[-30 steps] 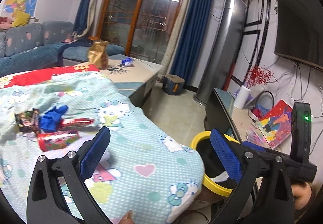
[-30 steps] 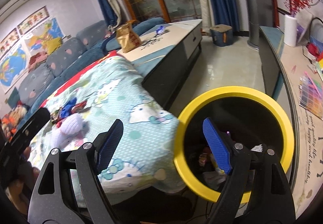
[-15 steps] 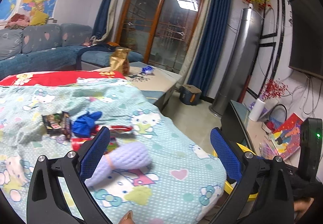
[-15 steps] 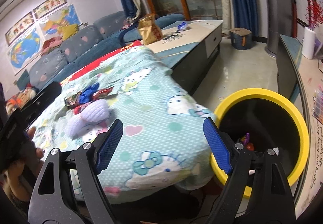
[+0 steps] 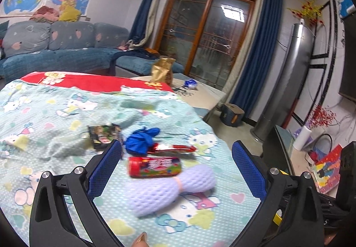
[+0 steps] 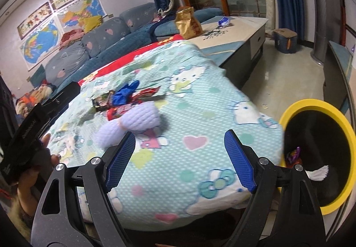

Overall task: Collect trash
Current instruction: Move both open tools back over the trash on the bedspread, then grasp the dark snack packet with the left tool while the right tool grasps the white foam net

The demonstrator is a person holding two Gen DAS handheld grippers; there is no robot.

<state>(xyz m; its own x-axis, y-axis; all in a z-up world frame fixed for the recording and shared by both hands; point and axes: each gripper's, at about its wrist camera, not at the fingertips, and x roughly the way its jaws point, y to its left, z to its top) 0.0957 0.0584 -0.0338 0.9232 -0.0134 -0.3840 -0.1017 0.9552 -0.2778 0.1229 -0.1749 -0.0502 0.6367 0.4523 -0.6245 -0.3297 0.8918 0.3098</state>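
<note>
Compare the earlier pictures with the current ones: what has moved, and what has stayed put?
Both open, empty grippers swung away from the yellow-rimmed bin toward the trash pile. The left gripper now frames the red candy tube and purple foam net; the right gripper faces the blanket. The trash lies unmoved.

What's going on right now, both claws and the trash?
Left gripper open, empty. Right gripper open, empty. Purple foam net and red candy tube on the blanket, untouched. Nothing blocking.
</note>
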